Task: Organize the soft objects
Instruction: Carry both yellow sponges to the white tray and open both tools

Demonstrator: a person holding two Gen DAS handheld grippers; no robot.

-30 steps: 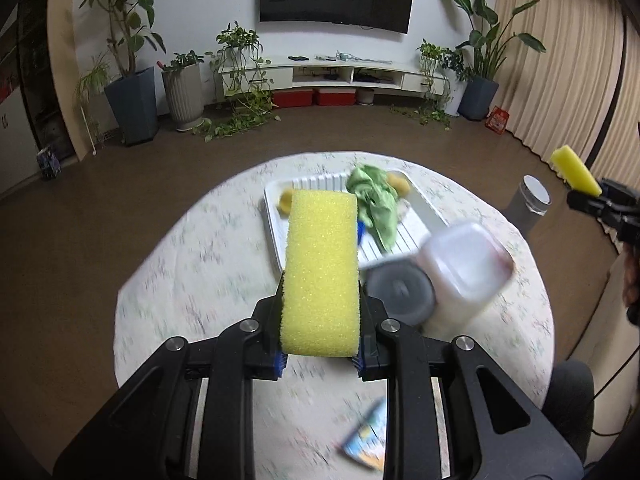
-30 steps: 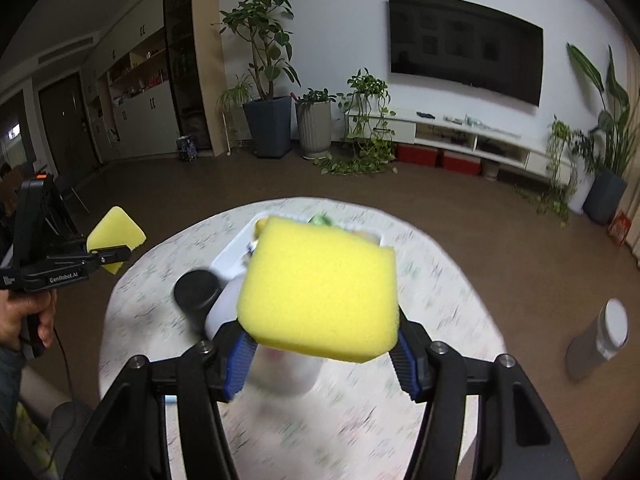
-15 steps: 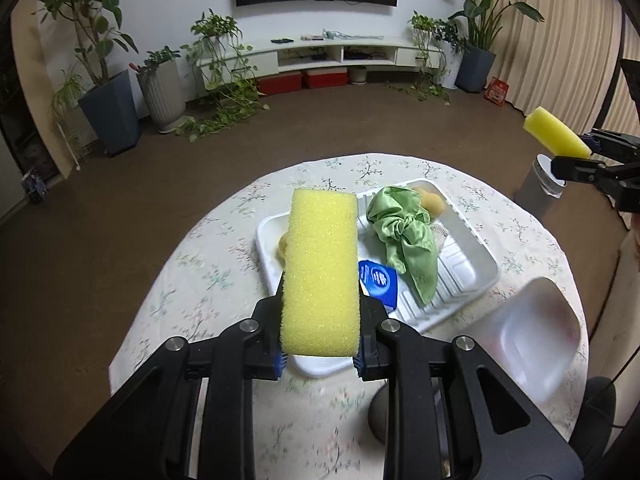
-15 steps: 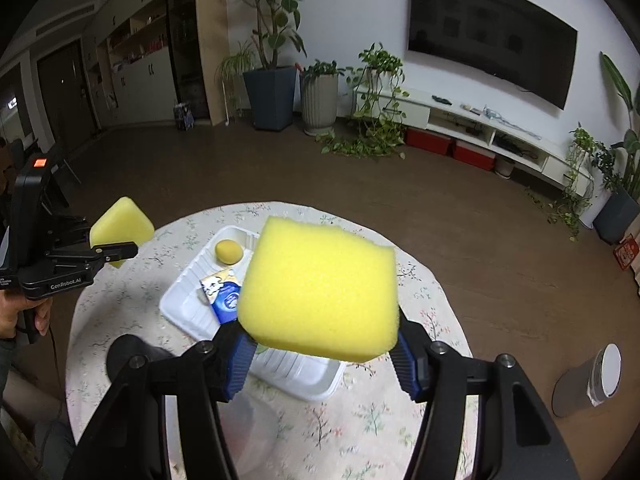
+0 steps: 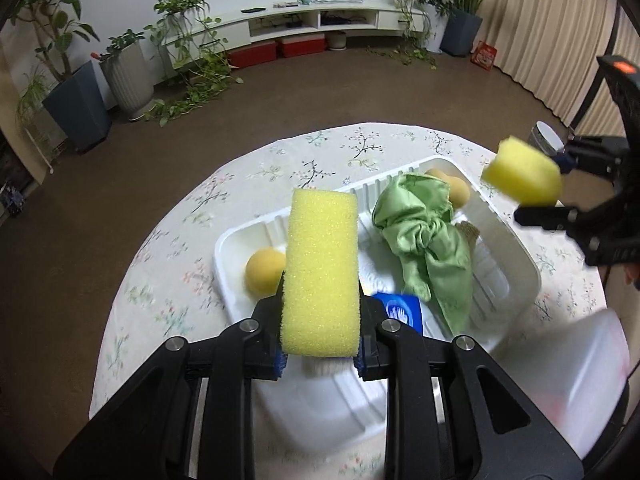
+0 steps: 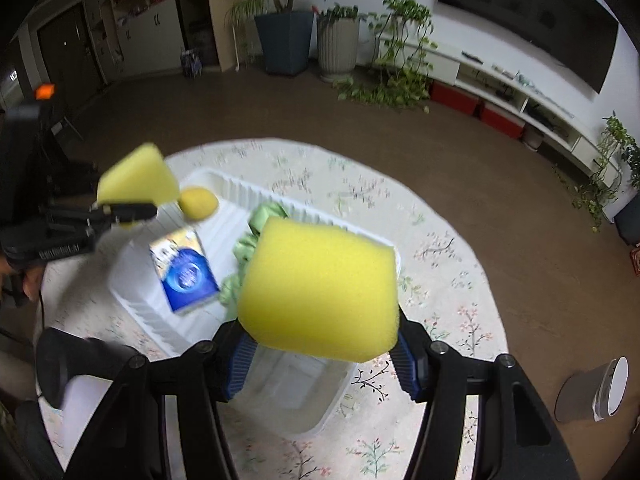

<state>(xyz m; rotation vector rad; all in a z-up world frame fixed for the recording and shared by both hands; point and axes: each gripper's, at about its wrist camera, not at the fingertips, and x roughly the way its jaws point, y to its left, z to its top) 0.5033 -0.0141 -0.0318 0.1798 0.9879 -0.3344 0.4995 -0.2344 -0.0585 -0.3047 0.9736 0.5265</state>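
Left gripper [image 5: 320, 354]: its fingers pinch a long yellow sponge [image 5: 322, 270], a coarse-pored rectangular block held narrow side up and projecting forward above the near end of the white tray [image 5: 520, 248]. Right gripper [image 6: 320, 356]: its fingers clamp a second yellow sponge [image 6: 320, 292], a broader, squarish block with rounded corners and a fine open-cell surface, held over the tray's right portion. Both sponges are in the air, neither touching the tray.

The tray, ribbed along its inner walls, rests on the round bench [image 5: 168, 248], which is covered by a floral cloth. Inside it lie a crumpled green cloth [image 5: 424, 240], a blue packet [image 6: 185, 270] lying flat, and a round yellow sponge ball [image 5: 264, 270] near the left wall. A further yellowish rounded object [image 5: 456, 190] sits at the far end, partly hidden by the cloth. A translucent white container [image 5: 576, 368], blurred, lies beside the tray.
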